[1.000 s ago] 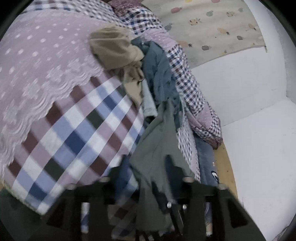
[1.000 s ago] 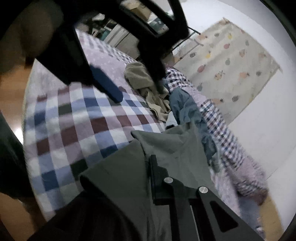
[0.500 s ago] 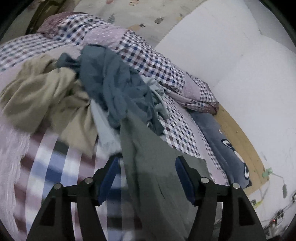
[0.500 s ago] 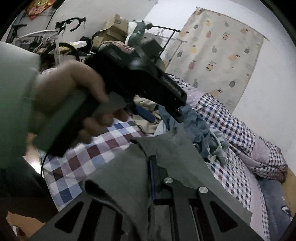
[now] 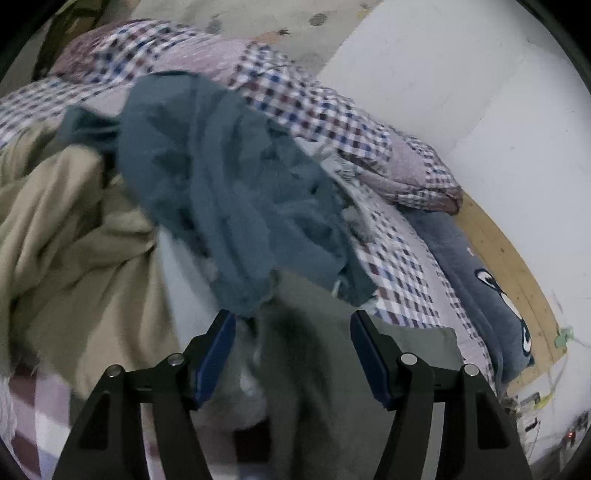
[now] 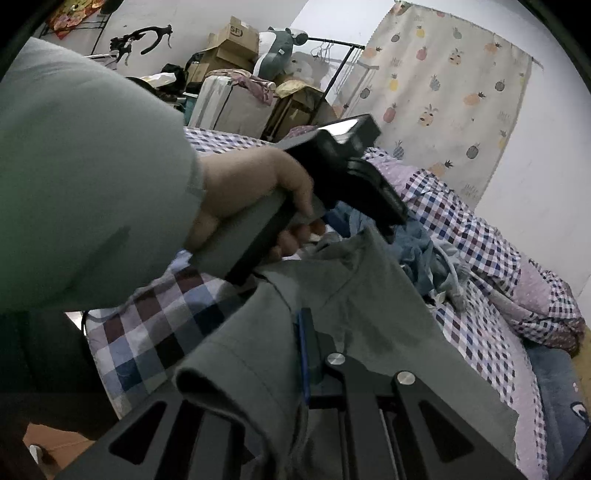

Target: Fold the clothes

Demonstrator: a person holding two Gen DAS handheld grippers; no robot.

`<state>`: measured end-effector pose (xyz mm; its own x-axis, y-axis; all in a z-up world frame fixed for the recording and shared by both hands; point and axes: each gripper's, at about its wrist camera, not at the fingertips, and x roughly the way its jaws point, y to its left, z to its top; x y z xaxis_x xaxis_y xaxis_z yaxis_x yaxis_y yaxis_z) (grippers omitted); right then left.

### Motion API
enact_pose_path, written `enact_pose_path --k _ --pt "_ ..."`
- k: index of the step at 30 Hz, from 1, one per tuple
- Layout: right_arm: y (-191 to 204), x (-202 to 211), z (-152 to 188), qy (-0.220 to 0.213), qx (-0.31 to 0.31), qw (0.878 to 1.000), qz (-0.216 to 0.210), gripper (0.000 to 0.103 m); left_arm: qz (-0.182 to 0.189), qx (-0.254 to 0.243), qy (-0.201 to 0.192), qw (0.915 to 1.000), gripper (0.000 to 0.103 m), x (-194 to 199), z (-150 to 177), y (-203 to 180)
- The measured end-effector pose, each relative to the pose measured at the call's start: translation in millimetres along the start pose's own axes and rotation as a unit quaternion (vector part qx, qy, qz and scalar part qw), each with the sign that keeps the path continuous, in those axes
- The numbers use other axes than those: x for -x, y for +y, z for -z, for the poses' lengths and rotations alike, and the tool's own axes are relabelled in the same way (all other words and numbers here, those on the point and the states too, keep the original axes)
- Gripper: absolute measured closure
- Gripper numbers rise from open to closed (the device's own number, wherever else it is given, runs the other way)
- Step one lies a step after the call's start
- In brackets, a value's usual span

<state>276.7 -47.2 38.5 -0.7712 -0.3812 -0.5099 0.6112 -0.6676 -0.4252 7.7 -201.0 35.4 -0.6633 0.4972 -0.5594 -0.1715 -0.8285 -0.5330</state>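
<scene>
- Closer now, the left gripper [image 5: 291,350] has pushed toward the clothes pile, its tongs spread wide over the grey-green shirt [image 5: 317,369].
- Right gripper [image 6: 306,354] pinches that shirt's edge, lifted above the checked bedspread [image 6: 147,332].
- Teal garment [image 5: 229,192] lies beside a khaki one [image 5: 74,236].

A cardboard box [image 6: 236,35] reads "SF".

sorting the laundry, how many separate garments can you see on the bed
4: grey-green shirt in the right gripper; teal garment, beige one and pale-blue one piled behind. More may be hidden.
</scene>
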Motion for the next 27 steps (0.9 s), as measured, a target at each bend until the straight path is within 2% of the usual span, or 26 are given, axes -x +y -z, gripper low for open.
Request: enact_pose_path --k 7,13,14,16,18,19,20,24,27 --pt "2.4 0.0 1.7 0.004 -0.002 1.0 -0.005 0.097 -0.035 -0.021 0.019 0.999 0.039 -16.4 -1.1 -0.6" --pt "4.4 0.1 1.8 0.006 -0.001 1.0 -0.006 0.097 -0.034 -0.032 0.027 0.9985 0.06 -18.1 1.6 -3.0" --pt "4.5 0.6 1.9 0.005 0.0 1.0 -0.005 0.097 -0.032 -0.035 0.028 0.9985 0.067 -17.9 1.6 -5.7" --pt "4.9 0.7 2.4 0.005 0.001 1.0 -0.003 0.097 -0.03 -0.044 0.028 0.9982 0.076 -16.8 1.5 -11.1" --pt "4.8 1.0 3.4 0.006 0.002 1.0 -0.002 0.097 -0.037 -0.057 0.023 0.9974 0.079 -16.2 1.2 -18.3" --pt "4.8 1.4 3.6 0.006 0.002 1.0 -0.001 0.097 -0.039 -0.058 0.021 0.9973 0.086 -15.2 0.9 -20.1" --pt "4.6 1.8 3.7 0.005 0.003 1.0 0.0 0.097 -0.04 -0.06 0.019 0.9972 0.09 -14.3 0.3 -21.9" --pt "1.9 4.1 3.8 0.004 -0.002 1.0 0.002 0.097 -0.031 -0.067 0.01 0.9972 0.095 -9.3 -1.4 -28.2" --pt "-1.8 8.7 4.3 0.001 -0.012 1.0 0.006 0.097 -0.013 -0.054 0.007 0.9984 0.096 -5.2 -4.9 -29.6"
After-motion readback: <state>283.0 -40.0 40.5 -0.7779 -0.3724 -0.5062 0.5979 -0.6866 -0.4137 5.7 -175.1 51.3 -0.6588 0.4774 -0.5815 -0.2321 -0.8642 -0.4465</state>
